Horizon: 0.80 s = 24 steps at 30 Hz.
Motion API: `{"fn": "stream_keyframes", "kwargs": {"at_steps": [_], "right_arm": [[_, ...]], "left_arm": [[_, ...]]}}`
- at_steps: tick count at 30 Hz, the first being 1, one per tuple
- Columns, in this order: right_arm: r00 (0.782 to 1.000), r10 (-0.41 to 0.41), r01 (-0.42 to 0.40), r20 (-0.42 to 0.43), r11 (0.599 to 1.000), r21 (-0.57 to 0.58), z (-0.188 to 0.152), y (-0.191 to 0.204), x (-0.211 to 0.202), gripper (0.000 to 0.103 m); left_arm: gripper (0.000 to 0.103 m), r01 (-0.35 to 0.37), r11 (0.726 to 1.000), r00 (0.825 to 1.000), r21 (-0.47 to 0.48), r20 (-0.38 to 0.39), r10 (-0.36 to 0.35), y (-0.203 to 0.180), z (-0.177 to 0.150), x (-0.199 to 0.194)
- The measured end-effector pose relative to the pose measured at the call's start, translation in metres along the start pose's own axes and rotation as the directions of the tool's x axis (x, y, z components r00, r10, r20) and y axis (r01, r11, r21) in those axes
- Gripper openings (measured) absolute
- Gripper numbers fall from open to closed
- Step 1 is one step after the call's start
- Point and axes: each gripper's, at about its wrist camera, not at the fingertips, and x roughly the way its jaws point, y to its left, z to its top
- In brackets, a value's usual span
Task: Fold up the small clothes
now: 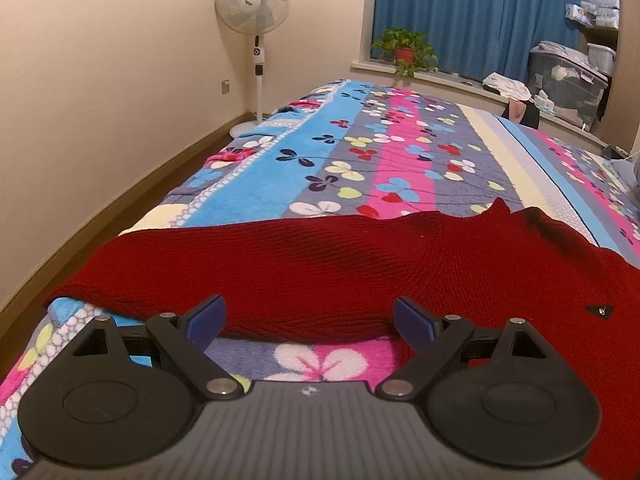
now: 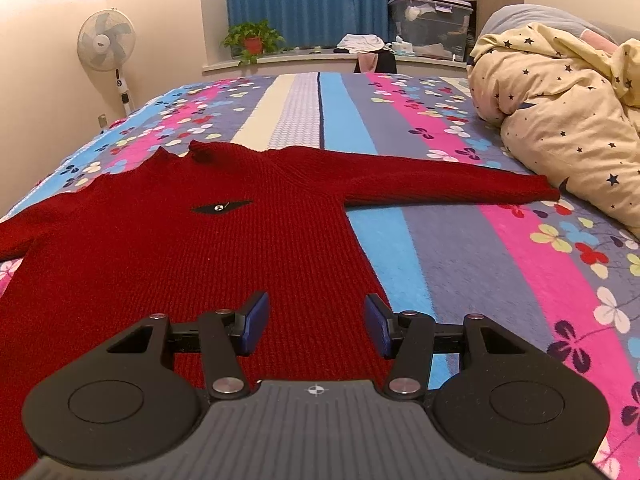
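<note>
Sweater (image 2: 192, 248) flat on the bed (image 2: 460, 240), nothing folded yet.
My left tongs (image 1: 310, 322) and right tongs (image 2: 316, 326) are both spread, empty, at its hem.

Red knit sweater (image 2: 168, 248) (dark chest emblem), spread flat, sleeves outstretched

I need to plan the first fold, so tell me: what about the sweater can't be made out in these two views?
- Sweater hem: right wrist view, hidden behind the right gripper.
- Left sleeve cuff: right wrist view, cut off by the left edge.
- Chest badge design: too small in both views.
- Right sleeve: outside the left wrist view, past the left gripper.
</note>
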Motion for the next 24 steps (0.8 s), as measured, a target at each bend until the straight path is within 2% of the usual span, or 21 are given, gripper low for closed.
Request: {"fn": "stream_keyframes", "kwargs": {"at_steps": [10, 12, 15, 17, 19, 21, 22, 23, 24], "right_arm": [[1.000, -0.009, 0.009, -0.005, 1.000, -0.009, -0.002, 0.000, -0.002, 0.054], [1.000, -0.010, 0.010, -0.004, 1.000, -0.010, -0.002, 0.000, -0.002, 0.054], [1.000, -0.009, 0.009, -0.003, 1.000, -0.012, -0.002, 0.001, -0.003, 0.054], [1.000, -0.009, 0.009, -0.003, 1.000, -0.014, -0.002, 0.001, -0.003, 0.054], [1.000, -0.004, 0.004, -0.004, 1.000, -0.017, -0.002, 0.001, -0.002, 0.053], [1.000, 0.008, -0.008, -0.007, 1.000, -0.020, -0.002, 0.003, -0.002, 0.039], [1.000, 0.015, -0.015, -0.013, 1.000, -0.024, -0.002, 0.003, -0.001, 0.027], [0.999, 0.024, -0.025, -0.021, 0.999, -0.030, -0.002, 0.003, 0.001, 0.022], [0.999, 0.030, -0.031, -0.028, 0.999, -0.037, -0.002, 0.004, 0.002, 0.022]], "left_arm": [[0.094, -0.010, 1.000, 1.000, 0.004, 0.001, 0.010, 0.002, 0.000, -0.002], [0.089, 0.000, 1.000, 1.000, -0.005, -0.001, 0.000, 0.004, 0.000, -0.002], [0.065, 0.021, 1.000, 1.000, -0.005, -0.007, -0.021, 0.007, -0.001, -0.002], [0.026, 0.049, 0.999, 0.999, -0.014, -0.021, -0.049, 0.010, -0.001, 0.000], [0.014, 0.061, 0.998, 0.998, -0.025, -0.029, -0.062, 0.013, -0.001, 0.002], [0.013, 0.064, 0.997, 0.997, -0.045, -0.032, -0.066, 0.018, 0.001, 0.003], [0.013, 0.063, 0.996, 0.997, -0.063, -0.035, -0.066, 0.021, 0.002, 0.005], [0.013, 0.063, 0.994, 0.997, -0.085, -0.040, -0.067, 0.025, 0.003, 0.007], [0.013, 0.064, 0.991, 0.996, -0.118, -0.049, -0.070, 0.031, 0.004, 0.010]]}}
